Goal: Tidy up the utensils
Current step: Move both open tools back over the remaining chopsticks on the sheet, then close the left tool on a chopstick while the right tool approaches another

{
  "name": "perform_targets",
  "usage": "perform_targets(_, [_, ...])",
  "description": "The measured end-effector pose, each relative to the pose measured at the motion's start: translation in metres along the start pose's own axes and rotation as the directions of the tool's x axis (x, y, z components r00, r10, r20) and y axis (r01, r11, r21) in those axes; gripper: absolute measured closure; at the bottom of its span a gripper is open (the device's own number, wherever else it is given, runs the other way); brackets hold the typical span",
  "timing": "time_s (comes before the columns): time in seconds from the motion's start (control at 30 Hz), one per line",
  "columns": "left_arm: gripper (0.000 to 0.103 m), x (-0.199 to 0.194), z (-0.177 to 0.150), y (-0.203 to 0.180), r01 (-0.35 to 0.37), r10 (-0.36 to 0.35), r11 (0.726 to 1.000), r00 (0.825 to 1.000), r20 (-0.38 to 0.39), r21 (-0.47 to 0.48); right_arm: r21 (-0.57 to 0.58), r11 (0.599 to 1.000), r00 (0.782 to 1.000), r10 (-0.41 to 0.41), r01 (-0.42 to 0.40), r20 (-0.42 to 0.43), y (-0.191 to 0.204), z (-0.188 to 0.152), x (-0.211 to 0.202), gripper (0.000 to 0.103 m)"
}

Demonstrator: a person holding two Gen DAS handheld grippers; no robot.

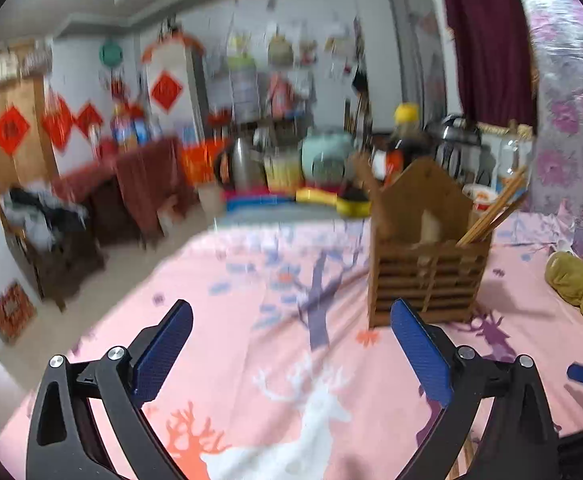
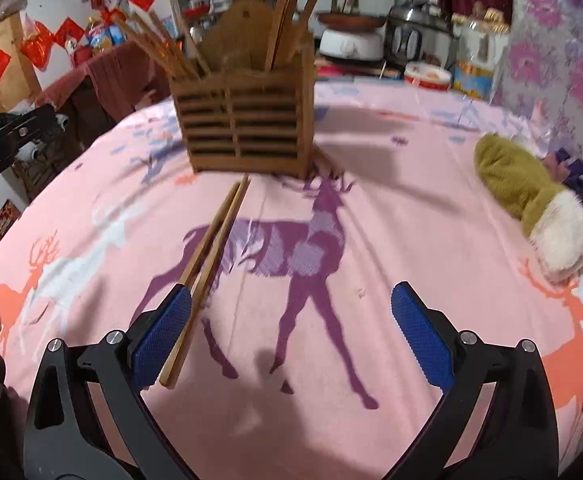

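Pair of wooden chopsticks point(image 2: 211, 268) lying flat on the pink deer-print cloth point(image 2: 411, 220), centre-left of the right wrist view, far tips near the base of the slatted wooden utensil holder point(image 2: 243, 128) at upper centre, w/ more chopsticks standing inside. Right gripper point(image 2: 291, 336) spread wide, empty, its left blue pad just beside the near ends. Left gripper point(image 1: 291, 360) also wide apart, nothing between. Green mitten point(image 2: 531, 200) at right edge.

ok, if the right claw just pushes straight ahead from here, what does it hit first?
Probably the slatted brown wooden utensil holder, standing ahead on the pink deer-print cloth. The open right claw has bare cloth before it; depth is unclear.
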State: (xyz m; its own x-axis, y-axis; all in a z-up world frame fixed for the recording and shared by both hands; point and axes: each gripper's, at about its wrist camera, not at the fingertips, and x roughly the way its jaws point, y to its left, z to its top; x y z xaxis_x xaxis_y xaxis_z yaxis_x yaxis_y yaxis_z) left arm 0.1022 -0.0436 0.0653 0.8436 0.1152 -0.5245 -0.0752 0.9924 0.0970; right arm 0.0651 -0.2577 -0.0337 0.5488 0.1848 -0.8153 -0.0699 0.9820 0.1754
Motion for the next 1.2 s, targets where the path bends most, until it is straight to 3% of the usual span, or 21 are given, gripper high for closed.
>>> perform_targets(0.17, [0.006, 0.031, -0.004, 0.033, 0.07, -0.091, 0.985, 0.987, -0.131, -0.157, -0.072, 0.997, 0.999, 0.021, -0.025, -0.05, 0.018, -0.007, 0.01, 0.007])
perform_targets(0.33, [0.006, 0.034, -0.007, 0.048, 0.112, -0.151, 0.962, 0.978, -0.143, -0.249, -0.169, 0.986, 0.996, -0.012, -0.004, -0.091, 0.034, -0.016, 0.021, 0.007])
perform_targets(0.43, [0.006, 0.034, -0.007, 0.046, 0.109, -0.147, 0.965, 0.978, -0.148, -0.239, -0.19, 0.981, 0.994, -0.041, 0.022, -0.097, 0.035, -0.017, 0.024, 0.009])
perform_targets(0.47, [0.006, 0.033, -0.007, 0.045, 0.112, -0.15, 0.966, 0.977, -0.151, -0.233, -0.19, 0.979, 0.993, -0.088, 0.071, -0.082, 0.031, -0.014, 0.023, 0.01])
perform_targets(0.5, [0.006, 0.033, -0.007, 0.043, 0.117, -0.154, 0.967, 0.976, -0.153, -0.228, -0.178, 0.968, 0.981, -0.188, 0.177, -0.046, 0.021, -0.011, 0.023, 0.012])
perform_targets(0.53, [0.006, 0.033, -0.007, 0.041, 0.124, -0.161, 0.967, 0.975, -0.156, -0.222, -0.157, 0.965, 0.975, -0.219, 0.21, -0.039, 0.013, -0.008, 0.023, 0.012])
perform_targets(0.63, [0.006, 0.034, -0.008, 0.032, 0.149, -0.183, 0.969, 0.968, -0.17, -0.195, 0.016, 0.996, 0.993, -0.09, 0.092, -0.079, -0.02, 0.002, 0.02, 0.014])
perform_targets(0.7, [0.006, 0.034, -0.01, 0.024, 0.154, -0.183, 0.974, 0.967, -0.174, -0.167, 0.059, 0.998, 0.997, -0.007, 0.011, -0.071, -0.024, 0.004, 0.014, 0.014])
perform_targets(0.83, [0.006, 0.035, -0.013, 0.012, 0.115, -0.13, 0.989, 0.975, -0.181, -0.091, -0.076, 0.996, 0.994, 0.038, -0.046, -0.104, 0.008, -0.005, 0.02, 0.014])
perform_targets(0.9, [0.006, 0.037, -0.013, 0.011, 0.093, -0.107, 0.992, 0.977, -0.183, -0.08, -0.15, 0.987, 0.989, 0.043, -0.065, -0.145, 0.025, -0.013, 0.029, 0.014])
perform_targets(1.1, [0.006, 0.04, -0.013, 0.016, 0.128, -0.151, 0.984, 0.969, -0.197, -0.123, -0.249, 0.966, 0.987, 0.037, -0.076, -0.158, 0.043, -0.021, 0.031, 0.014])
perform_targets(1.17, [0.006, 0.041, -0.014, 0.013, 0.129, -0.149, 0.986, 0.968, -0.203, -0.108, -0.236, 0.972, 0.99, -0.02, -0.013, -0.141, 0.036, -0.018, 0.03, 0.014])
perform_targets(1.2, [0.006, 0.04, -0.014, 0.011, 0.127, -0.146, 0.987, 0.968, -0.203, -0.1, -0.228, 0.971, 0.989, -0.099, 0.071, -0.113, 0.029, -0.015, 0.031, 0.014])
